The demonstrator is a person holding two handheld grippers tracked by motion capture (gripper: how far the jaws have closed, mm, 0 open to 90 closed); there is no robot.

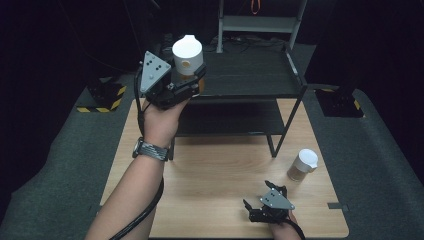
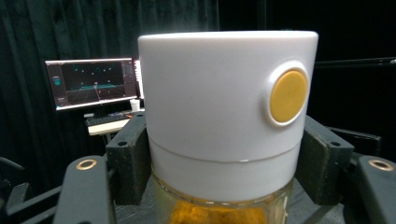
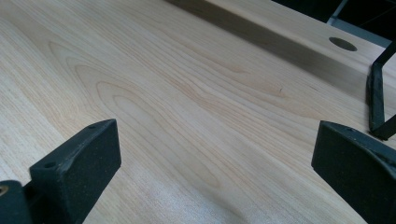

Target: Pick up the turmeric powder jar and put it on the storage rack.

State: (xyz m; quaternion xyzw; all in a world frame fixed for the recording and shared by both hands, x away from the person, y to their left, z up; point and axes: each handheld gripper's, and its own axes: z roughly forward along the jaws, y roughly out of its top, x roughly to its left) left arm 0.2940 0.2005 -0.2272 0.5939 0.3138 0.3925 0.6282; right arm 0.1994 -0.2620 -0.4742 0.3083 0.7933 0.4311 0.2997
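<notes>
Bench (image 1: 215, 200) of pale wood grain, rectangular, on grey floor covering (image 1: 60, 165).

Item 1: clear glass jar with tall white cap and round yellow button (image 1: 188, 60), amber contents visible below the cap. Held upright above the left front corner of the rack, raised off every surface. In the left gripper view the same jar (image 2: 224, 116) sits between the two black jaw pads, which press against the cap's lower band on both sides.

Item 2: left tongs (image 1: 192, 82), closed on that jar; grey three-cornered plate on top, black cable trailing down along the forearm. Hand (image 1: 160, 120) wears a grey wristwatch (image 1: 149, 149).

Item 3: second jar with white cap and brown contents (image 1: 303, 165), standing upright on the bench to the right of the rack's right front leg, apart from both tongs.

Item 4: right tongs (image 1: 257, 195), low over the near right part of the bench, jaws spread wide with bare wood between them; nothing held.

Item 5: black metal two-tier rack (image 1: 250, 80), occupying the far half of the bench; its leg (image 3: 377, 102) stands at the right edge of the right gripper view, near a round hole in the benchtop (image 3: 342, 44).

Item 6: lit computer monitor (image 2: 91, 83) on a desk against dark curtains, behind the held jar.

Item 7: yellow-and-black striped bases (image 1: 102, 97) on the floor left of the bench.
</notes>
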